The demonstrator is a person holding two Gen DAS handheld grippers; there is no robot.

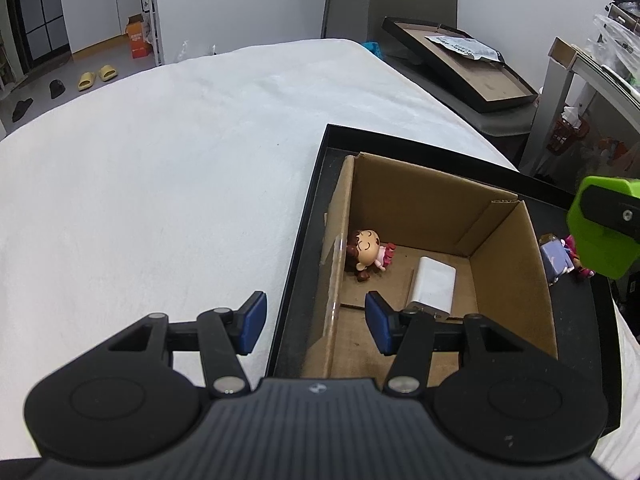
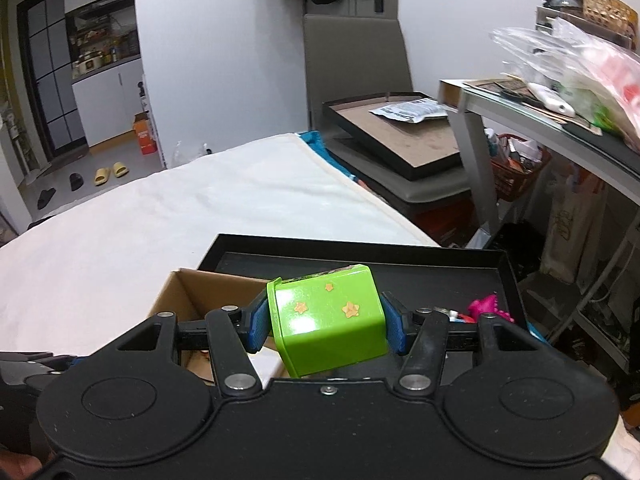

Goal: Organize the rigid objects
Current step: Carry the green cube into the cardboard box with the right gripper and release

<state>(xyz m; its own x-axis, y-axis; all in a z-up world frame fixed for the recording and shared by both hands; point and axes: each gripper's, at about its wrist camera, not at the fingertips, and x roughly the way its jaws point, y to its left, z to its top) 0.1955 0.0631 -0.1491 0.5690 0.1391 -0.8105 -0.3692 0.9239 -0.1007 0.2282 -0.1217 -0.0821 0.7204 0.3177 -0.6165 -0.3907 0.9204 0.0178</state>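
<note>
left wrist view: my left gripper [image 1: 316, 322] hangs half open, nothing between its pads, straddling the cardboard box's [image 1: 514, 280] near-left wall. right wrist view: my right gripper [image 2: 326, 322] clamps the green box [image 2: 328, 320], tilted, just above that cardboard box.

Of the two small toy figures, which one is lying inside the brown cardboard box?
The brown-haired doll in pink; it lies on the cardboard box floor. The other figure stands outside, on the black tray.
</note>
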